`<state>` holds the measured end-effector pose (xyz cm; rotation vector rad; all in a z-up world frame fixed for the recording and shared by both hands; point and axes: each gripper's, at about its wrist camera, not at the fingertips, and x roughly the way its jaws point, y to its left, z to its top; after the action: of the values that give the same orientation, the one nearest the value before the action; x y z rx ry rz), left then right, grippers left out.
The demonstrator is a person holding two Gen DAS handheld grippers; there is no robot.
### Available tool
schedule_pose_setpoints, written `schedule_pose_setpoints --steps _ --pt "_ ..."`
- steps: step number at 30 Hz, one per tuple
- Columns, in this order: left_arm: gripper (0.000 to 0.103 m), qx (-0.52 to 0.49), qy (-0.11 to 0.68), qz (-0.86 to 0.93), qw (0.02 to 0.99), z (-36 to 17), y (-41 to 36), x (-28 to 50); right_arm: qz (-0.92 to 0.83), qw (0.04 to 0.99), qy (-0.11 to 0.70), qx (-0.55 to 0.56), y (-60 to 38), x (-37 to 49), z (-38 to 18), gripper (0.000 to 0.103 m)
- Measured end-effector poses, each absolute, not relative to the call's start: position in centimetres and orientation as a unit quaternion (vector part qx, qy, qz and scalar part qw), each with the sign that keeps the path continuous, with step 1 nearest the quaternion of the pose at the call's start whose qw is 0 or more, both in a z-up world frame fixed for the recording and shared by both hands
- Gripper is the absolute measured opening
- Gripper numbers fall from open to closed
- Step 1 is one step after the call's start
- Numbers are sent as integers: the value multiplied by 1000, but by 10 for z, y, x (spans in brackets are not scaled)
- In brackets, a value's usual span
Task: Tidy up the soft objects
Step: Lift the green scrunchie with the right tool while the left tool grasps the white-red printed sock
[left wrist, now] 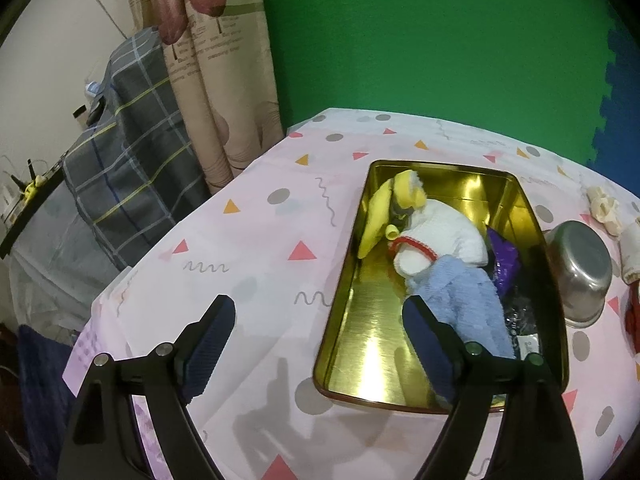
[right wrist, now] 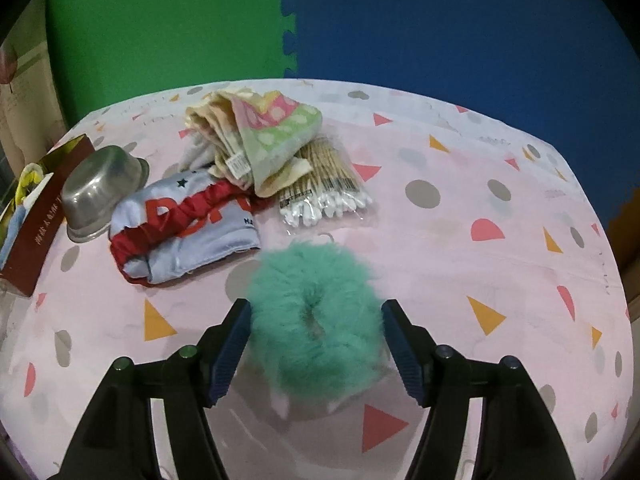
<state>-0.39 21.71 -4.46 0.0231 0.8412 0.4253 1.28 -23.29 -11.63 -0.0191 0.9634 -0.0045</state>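
A gold metal tin [left wrist: 352, 292] lies on the pink tablecloth and holds a yellow soft piece [left wrist: 380, 212], a white knit with red trim [left wrist: 436, 240], a light blue knit [left wrist: 468, 300] and a purple item [left wrist: 506, 260]. My left gripper [left wrist: 320, 320] is open and empty above the tin's near left rim. In the right wrist view a fluffy teal scrunchie [right wrist: 316, 312] lies between the open fingers of my right gripper [right wrist: 316, 320]; the pads flank it without squeezing it. A grey and red cloth [right wrist: 184, 228] and a folded towel [right wrist: 256, 136] lie beyond.
An upturned steel bowl [left wrist: 580, 272] stands right of the tin, also in the right wrist view [right wrist: 104, 192]. A bag of cotton swabs [right wrist: 324, 188] lies by the towel. The tin's dark red side [right wrist: 36, 236] is at the left. The table edge is left of the tin.
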Motion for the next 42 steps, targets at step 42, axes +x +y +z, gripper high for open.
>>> schedule_pose_setpoints --steps 42 --pt "86 94 479 -172 856 -77 -65 60 -33 902 429 24 -295 14 -129 35"
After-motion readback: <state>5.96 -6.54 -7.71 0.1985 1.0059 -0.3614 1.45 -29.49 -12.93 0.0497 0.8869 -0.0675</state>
